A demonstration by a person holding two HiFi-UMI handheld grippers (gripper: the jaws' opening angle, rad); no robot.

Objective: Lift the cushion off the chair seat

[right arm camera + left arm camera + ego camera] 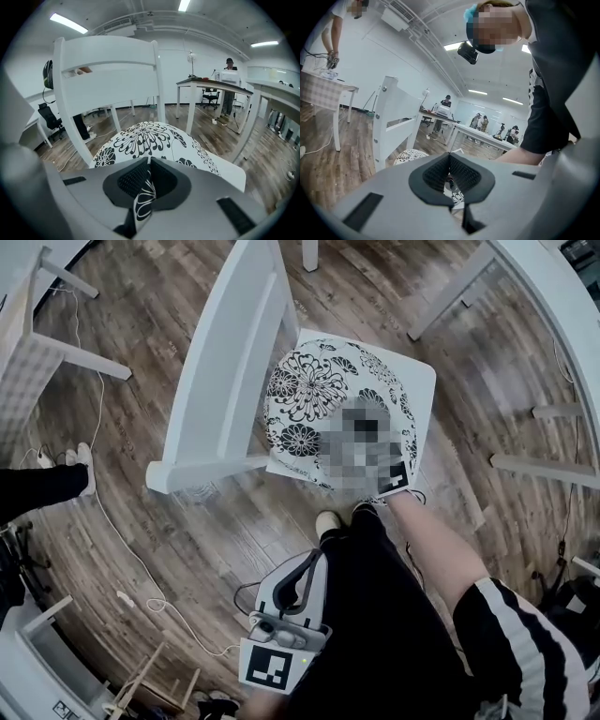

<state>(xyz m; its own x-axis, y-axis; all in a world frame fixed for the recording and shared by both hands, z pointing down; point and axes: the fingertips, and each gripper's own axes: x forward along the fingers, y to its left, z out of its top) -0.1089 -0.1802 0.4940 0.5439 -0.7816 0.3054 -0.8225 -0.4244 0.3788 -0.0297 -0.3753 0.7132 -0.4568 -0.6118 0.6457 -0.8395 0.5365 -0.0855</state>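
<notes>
Right gripper (pixel 149 161): jaws clamped on a fold of the cushion (pixel 150 138) at its near edge; patterned fabric runs down between the pads. The cushion is round, white with black flower print, and sits over the seat of the white chair (pixel 225 362), bulging in a dome ahead of the jaws, with the chair back just behind it. A bare corner of the seat (pixel 420 381) shows on the far right. Left gripper (pixel 450 157): held low near the person's legs, well apart from the chair, jaw tips together, nothing between them. Wood floor (pixel 141 484) with a white cable (pixel 122 549) trailing across it.
</notes>
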